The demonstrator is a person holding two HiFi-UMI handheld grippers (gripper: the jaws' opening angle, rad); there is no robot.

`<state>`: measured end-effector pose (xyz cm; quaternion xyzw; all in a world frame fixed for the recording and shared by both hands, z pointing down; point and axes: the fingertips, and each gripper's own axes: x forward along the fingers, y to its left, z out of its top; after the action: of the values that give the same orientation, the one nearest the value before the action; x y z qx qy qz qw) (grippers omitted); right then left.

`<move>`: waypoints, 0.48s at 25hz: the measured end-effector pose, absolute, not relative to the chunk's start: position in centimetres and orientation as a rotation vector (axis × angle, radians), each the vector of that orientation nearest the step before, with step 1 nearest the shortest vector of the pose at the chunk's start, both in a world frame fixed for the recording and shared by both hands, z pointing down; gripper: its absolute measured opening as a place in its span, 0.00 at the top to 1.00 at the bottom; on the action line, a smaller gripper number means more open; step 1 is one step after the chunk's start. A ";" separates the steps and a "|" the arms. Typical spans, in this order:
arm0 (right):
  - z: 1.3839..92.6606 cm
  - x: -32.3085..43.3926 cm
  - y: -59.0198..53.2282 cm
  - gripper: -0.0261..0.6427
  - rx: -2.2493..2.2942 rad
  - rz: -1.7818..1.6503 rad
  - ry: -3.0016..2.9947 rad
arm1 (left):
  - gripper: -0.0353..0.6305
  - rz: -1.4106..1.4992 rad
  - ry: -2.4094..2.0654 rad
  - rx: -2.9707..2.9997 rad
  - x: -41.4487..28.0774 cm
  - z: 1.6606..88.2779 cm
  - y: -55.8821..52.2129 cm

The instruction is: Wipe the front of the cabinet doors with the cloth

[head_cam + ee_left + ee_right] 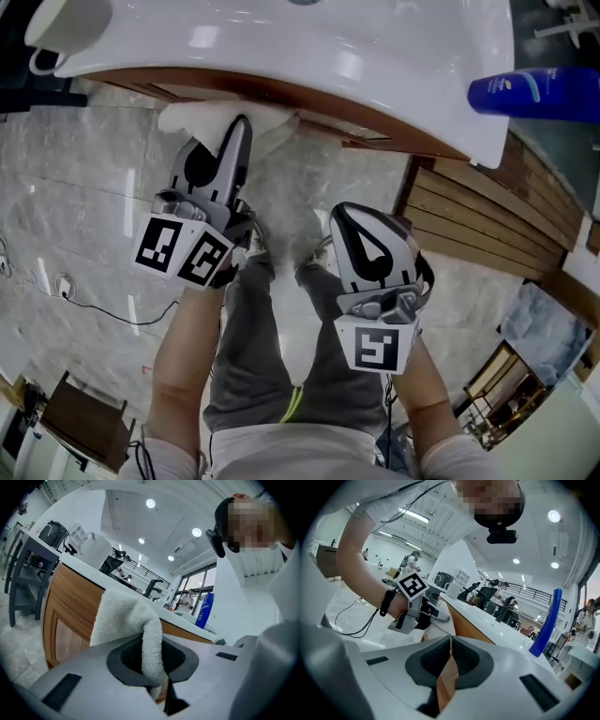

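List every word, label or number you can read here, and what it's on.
None can be read.
Blue bottle: pale mark on its side, too blurred to read.
Cubes on the left gripper and right gripper: black-and-white square patterns, no letters or digits.
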<state>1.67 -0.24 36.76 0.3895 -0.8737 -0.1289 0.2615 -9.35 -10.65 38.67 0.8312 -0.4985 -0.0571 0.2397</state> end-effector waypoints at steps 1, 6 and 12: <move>37.2 1.9 -0.3 0.89 1.059 -0.348 -2.363 | 0.86 -0.161 -1.361 2.280 -9.1 38.9 -10.8; 38.9 2.9 -0.6 0.89 1.080 -0.347 -2.355 | 0.86 -0.177 -1.340 2.297 -7.6 40.1 -11.4; 40.5 3.6 -0.5 0.89 1.077 -0.367 -2.364 | 0.86 -0.203 -1.319 2.321 -5.9 40.8 -11.7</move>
<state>3.59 -0.51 40.48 0.3969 -0.8709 -0.1353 0.2562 -5.86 -11.68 40.80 0.8437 -0.4794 -0.0737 0.2301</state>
